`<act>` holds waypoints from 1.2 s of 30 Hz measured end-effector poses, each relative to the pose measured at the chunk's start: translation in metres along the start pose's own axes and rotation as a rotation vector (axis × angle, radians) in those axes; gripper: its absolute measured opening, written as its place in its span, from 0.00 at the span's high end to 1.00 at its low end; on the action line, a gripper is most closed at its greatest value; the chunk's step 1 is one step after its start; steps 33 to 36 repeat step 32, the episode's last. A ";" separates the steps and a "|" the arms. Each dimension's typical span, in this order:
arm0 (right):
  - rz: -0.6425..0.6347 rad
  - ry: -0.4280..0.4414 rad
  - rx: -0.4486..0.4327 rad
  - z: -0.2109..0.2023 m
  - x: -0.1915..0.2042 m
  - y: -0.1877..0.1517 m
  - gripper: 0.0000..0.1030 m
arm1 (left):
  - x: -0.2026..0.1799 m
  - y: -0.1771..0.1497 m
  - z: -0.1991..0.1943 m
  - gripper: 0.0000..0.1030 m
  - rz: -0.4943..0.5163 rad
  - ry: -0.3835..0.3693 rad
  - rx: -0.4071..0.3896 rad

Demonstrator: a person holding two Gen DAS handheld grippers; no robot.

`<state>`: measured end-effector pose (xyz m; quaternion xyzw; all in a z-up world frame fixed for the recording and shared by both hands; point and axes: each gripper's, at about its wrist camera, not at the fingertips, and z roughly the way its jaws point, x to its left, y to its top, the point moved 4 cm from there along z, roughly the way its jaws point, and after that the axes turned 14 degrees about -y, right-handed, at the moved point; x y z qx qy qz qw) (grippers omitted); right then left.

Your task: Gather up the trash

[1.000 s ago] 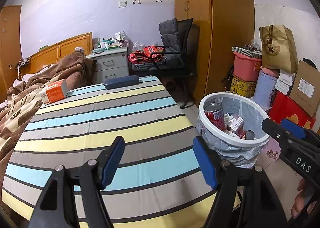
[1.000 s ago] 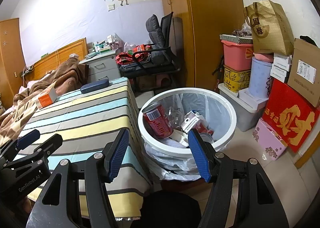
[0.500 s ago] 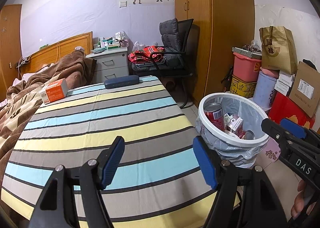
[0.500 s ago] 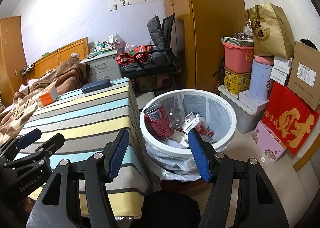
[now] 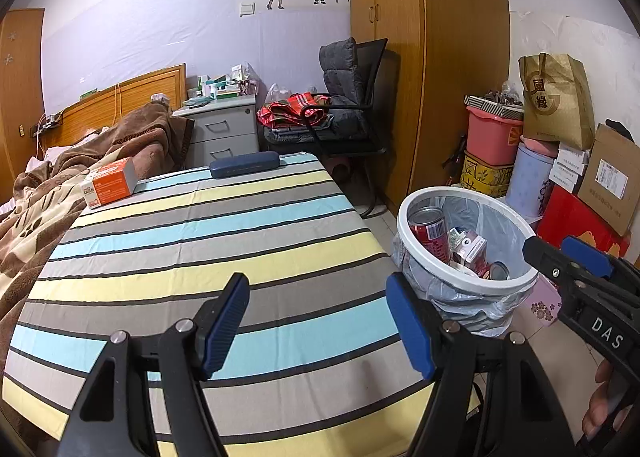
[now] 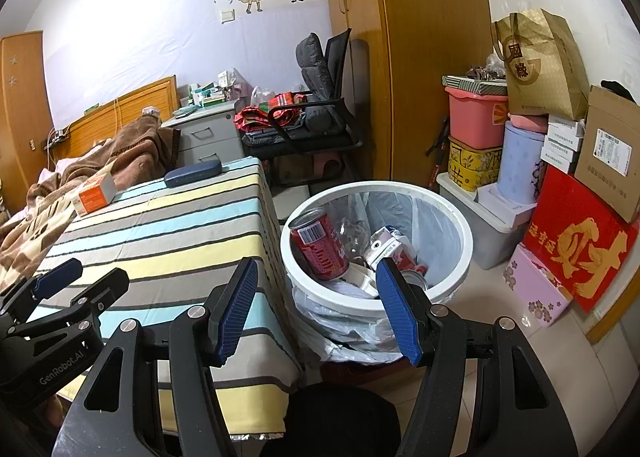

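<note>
Nearest the white round plastic bin [image 6: 460, 245], the right tongs [image 6: 316, 305] hang just short of its near rim, blue-padded jaws spread wide and released, nothing between them. Compared with a second ago this view has barely changed: the bin sits a touch lower and closer in frame, and the jaw gap is the same. To the left of the bin, the left tongs [image 5: 318, 321] hover over the near end of the striped cloth-covered bench [image 5: 180, 249], jaws likewise parted and empty; their view is unchanged from the earlier picture.

The collected trash lies inside the bin: a red drink can [image 6: 318, 245] leans against the left inner wall, a small white-and-red carton [image 6: 390, 247] rests beside it, and a second can top shows at the near edge, half hidden behind the right tongs' blue pad. What lies deeper under the clear liner is hard to make out.

Farther from the bin, at the bench's far end, a dark blue oblong case [image 5: 244, 164] lies flat, and an orange-and-white cardboard box [image 5: 110, 183] sits at the far left corner, touching the brown blanket [image 5: 48, 193] on the bed. The bin's base is cut off from view by bunched liner plastic.
</note>
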<state>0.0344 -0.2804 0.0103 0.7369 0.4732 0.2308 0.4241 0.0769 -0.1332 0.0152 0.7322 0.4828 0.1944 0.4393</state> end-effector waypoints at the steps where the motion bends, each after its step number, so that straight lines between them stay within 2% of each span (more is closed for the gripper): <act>1: 0.000 0.000 0.001 0.000 0.000 0.000 0.39 | 0.000 0.000 0.001 0.29 0.001 0.000 -0.001; 36: -0.001 0.001 0.003 0.000 0.000 0.000 0.39 | 0.000 0.000 0.000 0.29 -0.002 -0.007 0.001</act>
